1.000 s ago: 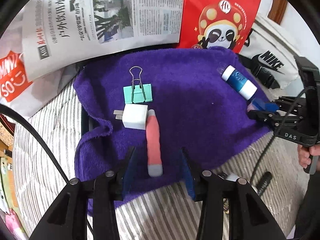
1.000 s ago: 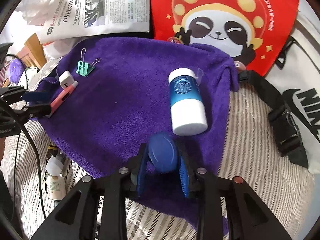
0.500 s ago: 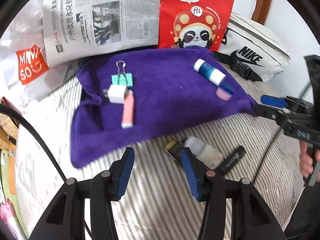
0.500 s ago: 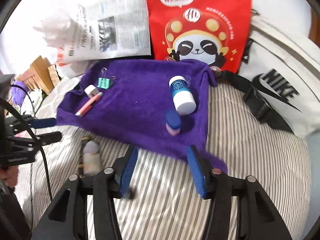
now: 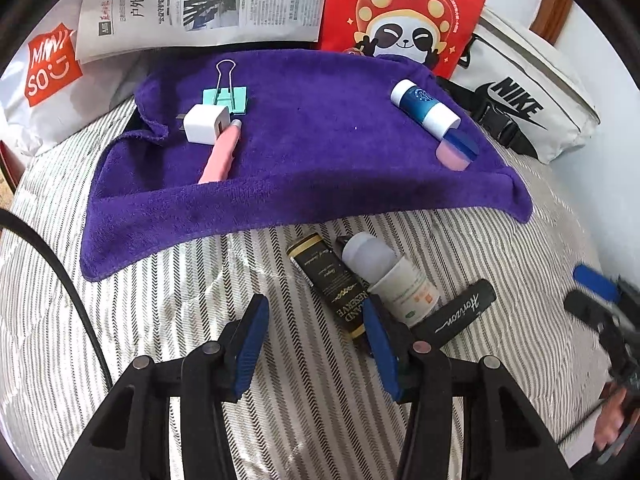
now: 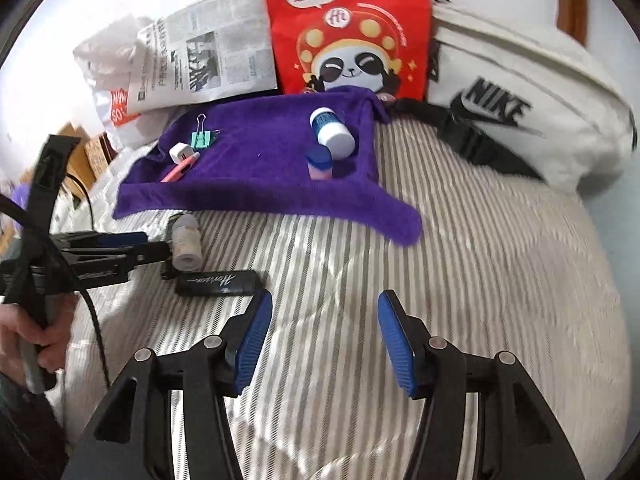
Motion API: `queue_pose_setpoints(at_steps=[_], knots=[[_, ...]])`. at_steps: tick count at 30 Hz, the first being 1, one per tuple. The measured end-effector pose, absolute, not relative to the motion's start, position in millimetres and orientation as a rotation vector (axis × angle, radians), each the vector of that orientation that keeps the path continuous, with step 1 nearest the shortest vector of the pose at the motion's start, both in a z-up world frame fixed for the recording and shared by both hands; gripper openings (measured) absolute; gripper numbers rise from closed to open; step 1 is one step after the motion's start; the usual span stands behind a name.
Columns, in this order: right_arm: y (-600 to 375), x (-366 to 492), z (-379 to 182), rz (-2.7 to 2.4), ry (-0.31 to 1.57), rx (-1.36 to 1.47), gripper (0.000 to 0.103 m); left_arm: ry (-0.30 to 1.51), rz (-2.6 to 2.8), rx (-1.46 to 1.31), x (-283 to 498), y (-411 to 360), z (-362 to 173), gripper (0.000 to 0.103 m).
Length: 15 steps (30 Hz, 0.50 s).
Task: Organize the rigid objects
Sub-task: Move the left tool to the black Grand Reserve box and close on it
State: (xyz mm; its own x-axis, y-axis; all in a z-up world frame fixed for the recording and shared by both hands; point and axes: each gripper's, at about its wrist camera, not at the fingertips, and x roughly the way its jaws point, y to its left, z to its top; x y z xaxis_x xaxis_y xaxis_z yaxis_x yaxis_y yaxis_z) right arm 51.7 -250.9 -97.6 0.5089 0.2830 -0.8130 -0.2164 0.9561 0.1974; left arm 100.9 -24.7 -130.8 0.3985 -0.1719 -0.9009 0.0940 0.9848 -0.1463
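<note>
A purple towel (image 5: 312, 168) (image 6: 260, 184) lies on the striped bed. On it are a green binder clip (image 5: 226, 98), a white charger (image 5: 206, 124), a pink pen (image 5: 222, 156), a blue-and-white bottle (image 5: 424, 108) (image 6: 332, 132) and a blue-and-pink eraser (image 5: 456, 150) (image 6: 319, 164). In front of the towel lie a black tube (image 5: 332, 284), a white bottle (image 5: 392, 276) (image 6: 186, 242) and a black marker (image 5: 456, 314) (image 6: 218, 283). My left gripper (image 5: 316, 340) is open above the bed beside the black tube. My right gripper (image 6: 326, 344) is open and empty over bare bedding.
A newspaper (image 5: 200, 0), a red panda bag (image 5: 404, 12) and a white Nike bag (image 5: 528, 96) stand behind the towel. A Miniso bag (image 5: 44, 72) lies at the back left. The striped bedding (image 6: 480, 280) spreads to the right.
Both grippers have pulled back from the towel. The right one let go of the blue-and-pink eraser, which now rests by the bottle. The left has drawn away from the pink pen.
</note>
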Motion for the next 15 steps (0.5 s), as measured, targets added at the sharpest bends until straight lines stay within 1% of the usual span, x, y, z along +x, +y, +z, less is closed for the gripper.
queue_pose_setpoints(at_steps=[6, 10, 13, 15], knots=[[-247, 47, -94, 0.343, 0.965, 0.071, 0.055, 1.173, -0.167, -0.075, 109, -37, -134, 0.048], [-248, 50, -101, 0.389, 0.981, 0.124, 0.055, 1.174, -0.127, 0.013, 110, -51, -136, 0.048], [-247, 50, -107, 0.377, 0.988, 0.097, 0.055, 1.169, -0.115, 0.059, 108, -55, -136, 0.048], [-248, 49, -110, 0.369, 0.994, 0.088, 0.055, 1.160, -0.099, 0.086, 105, -53, -136, 0.053]])
